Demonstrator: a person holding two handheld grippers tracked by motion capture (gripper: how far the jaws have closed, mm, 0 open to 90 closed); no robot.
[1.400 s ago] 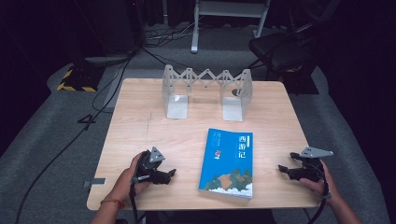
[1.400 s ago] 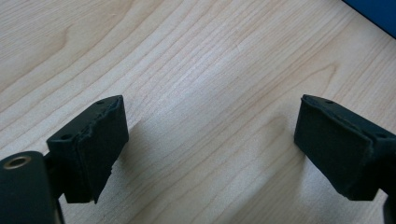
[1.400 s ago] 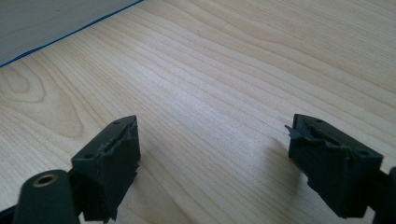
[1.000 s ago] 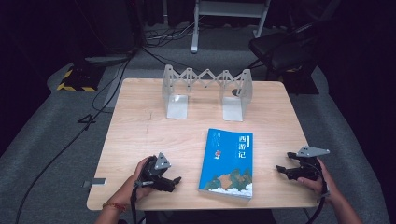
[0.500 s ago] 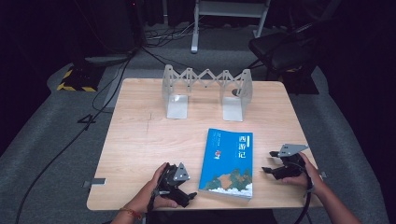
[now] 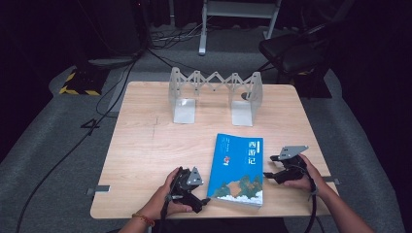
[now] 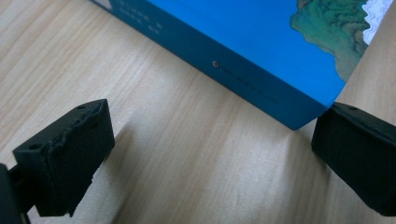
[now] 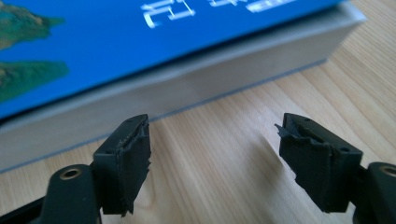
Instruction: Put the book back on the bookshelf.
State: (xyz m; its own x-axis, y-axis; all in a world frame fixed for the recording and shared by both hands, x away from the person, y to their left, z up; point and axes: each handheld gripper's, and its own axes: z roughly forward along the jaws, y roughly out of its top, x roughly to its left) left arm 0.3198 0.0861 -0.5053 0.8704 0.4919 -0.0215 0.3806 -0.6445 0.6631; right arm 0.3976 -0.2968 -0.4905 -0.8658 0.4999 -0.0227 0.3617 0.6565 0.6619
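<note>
Left gripper (image 6: 201,199): low in the lower middle of the high view, held in the person's left hand (image 6: 163,199). Its jaws have just been opening and now stand wide, nothing between them. In the left gripper view the pads (image 7: 70,149) rest low over the wood, aimed at the blue spine, one jaw just by the book's near corner.

Right gripper (image 6: 272,167): lower right of the high view, in the right hand (image 6: 306,177), grey plate on top. Jaws wide and empty; in the right gripper view they point level at the pale page edge.

Book (image 6: 238,170): the thing in hand, lying flat, cover up, in the lower middle of the high view between the two grippers; spine to the frame's left, pages to the right.

Why so held: both grippers come in low from opposite sides, probably to pinch or lift the book by its edges, since a flat book gives no grip from above.

Bookstand (image 6: 216,94): a folding metal rack with two upright ends, upper middle of the table, well apart from the book; a likely place for it to stand.

Table (image 6: 145,145): pale wood, bare around the book, leaving room for both approaches.

Risk: the left jaw near the corner may nudge the book before gripping.
</note>
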